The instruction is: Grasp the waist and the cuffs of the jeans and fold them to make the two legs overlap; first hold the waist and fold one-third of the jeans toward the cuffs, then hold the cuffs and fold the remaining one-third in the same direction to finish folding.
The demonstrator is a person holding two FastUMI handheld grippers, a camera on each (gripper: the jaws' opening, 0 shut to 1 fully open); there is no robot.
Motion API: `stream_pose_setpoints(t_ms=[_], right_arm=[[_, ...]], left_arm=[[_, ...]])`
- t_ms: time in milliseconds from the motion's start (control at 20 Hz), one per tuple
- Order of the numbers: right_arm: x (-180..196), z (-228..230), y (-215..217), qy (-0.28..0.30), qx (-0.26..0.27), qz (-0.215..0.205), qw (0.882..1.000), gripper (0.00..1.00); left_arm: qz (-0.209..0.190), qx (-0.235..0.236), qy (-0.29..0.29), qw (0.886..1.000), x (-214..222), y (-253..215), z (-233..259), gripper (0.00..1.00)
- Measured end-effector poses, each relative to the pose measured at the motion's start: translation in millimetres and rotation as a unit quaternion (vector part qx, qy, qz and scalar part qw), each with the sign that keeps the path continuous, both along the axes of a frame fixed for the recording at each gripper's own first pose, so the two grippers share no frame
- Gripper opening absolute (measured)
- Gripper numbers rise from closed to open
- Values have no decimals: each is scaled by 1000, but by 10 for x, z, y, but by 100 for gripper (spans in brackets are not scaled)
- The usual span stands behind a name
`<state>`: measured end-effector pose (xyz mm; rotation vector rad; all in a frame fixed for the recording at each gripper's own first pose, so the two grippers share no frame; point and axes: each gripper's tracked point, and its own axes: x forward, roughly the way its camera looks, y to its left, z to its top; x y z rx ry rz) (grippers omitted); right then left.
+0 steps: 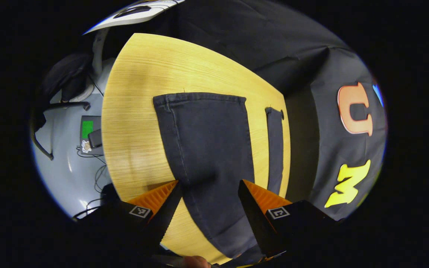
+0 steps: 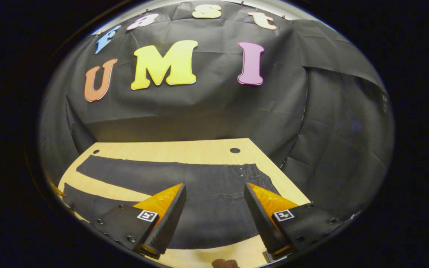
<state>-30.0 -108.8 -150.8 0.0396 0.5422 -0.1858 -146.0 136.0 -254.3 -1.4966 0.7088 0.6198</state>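
Dark jeans (image 1: 207, 141) lie flat on the wooden table (image 1: 136, 111), legs apart. In the left gripper view the nearer leg runs away from me to its cuff (image 1: 199, 97), and the other leg (image 1: 275, 149) lies to the right. My left gripper (image 1: 209, 182) hangs open above the nearer leg, holding nothing. In the right gripper view the jeans (image 2: 143, 175) stretch across the table, with the buttoned waist (image 2: 253, 172) at the right and both legs going left. My right gripper (image 2: 215, 185) is open over the seat area near the waist, with nothing between its fingers.
The table's far edge meets the black cloth wall (image 2: 199, 111). Two round holes (image 2: 235, 150) sit near the table's back corners. Left of the table is grey floor (image 1: 65, 163) with cables, a small device (image 1: 89, 134) and a dark chair (image 1: 67, 74).
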Motion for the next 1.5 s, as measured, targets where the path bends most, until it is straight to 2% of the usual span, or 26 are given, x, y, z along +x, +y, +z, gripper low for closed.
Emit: stream_pose_setpoints(t_ms=[150,250,350,400,500,550,650,700,800,900,1000,1100,1200,1350,1500], right_arm=[[-33,-107,-125,15,10,-23,1000,94],[-97,-187,-244,27,16,-42,999,94],[-167,-252,-375,37,27,-65,997,94],[-196,-292,-420,43,32,-78,995,96],[-246,-338,-515,49,41,-100,993,94],[-260,-358,-550,52,44,-107,992,94],[-281,-397,-585,57,47,-114,991,96],[-282,-421,-594,60,50,-117,990,96],[-285,-485,-604,67,64,-122,988,95],[-290,-589,-612,82,85,-124,985,95],[-320,-761,-605,113,124,-130,977,95],[-435,-972,-640,164,179,-158,957,95],[-543,-1117,-812,191,216,-207,935,97],[-663,-1367,-1038,219,293,-290,884,98],[-688,-1565,-1052,241,368,-338,832,98]], left_arm=[[39,-25,-63,997,273,77,62,98],[46,-29,-100,994,332,104,41,100],[51,-48,-124,990,326,120,0,93],[60,-64,-131,988,330,149,-2,98],[70,-88,-133,985,305,144,-78,70],[74,-93,-130,984,280,136,-127,47],[81,-93,-123,985,229,107,-167,10],[80,-88,-122,985,247,107,-203,11],[65,-75,-119,988,215,86,-228,4],[61,-77,-119,988,197,114,-228,4],[67,-82,-118,987,175,128,-226,3],[70,-82,-116,987,160,106,-236,4],[67,-80,-113,988,146,100,-243,4],[69,-86,-112,988,119,115,-235,3],[69,-87,-112,987,120,105,-239,4]])
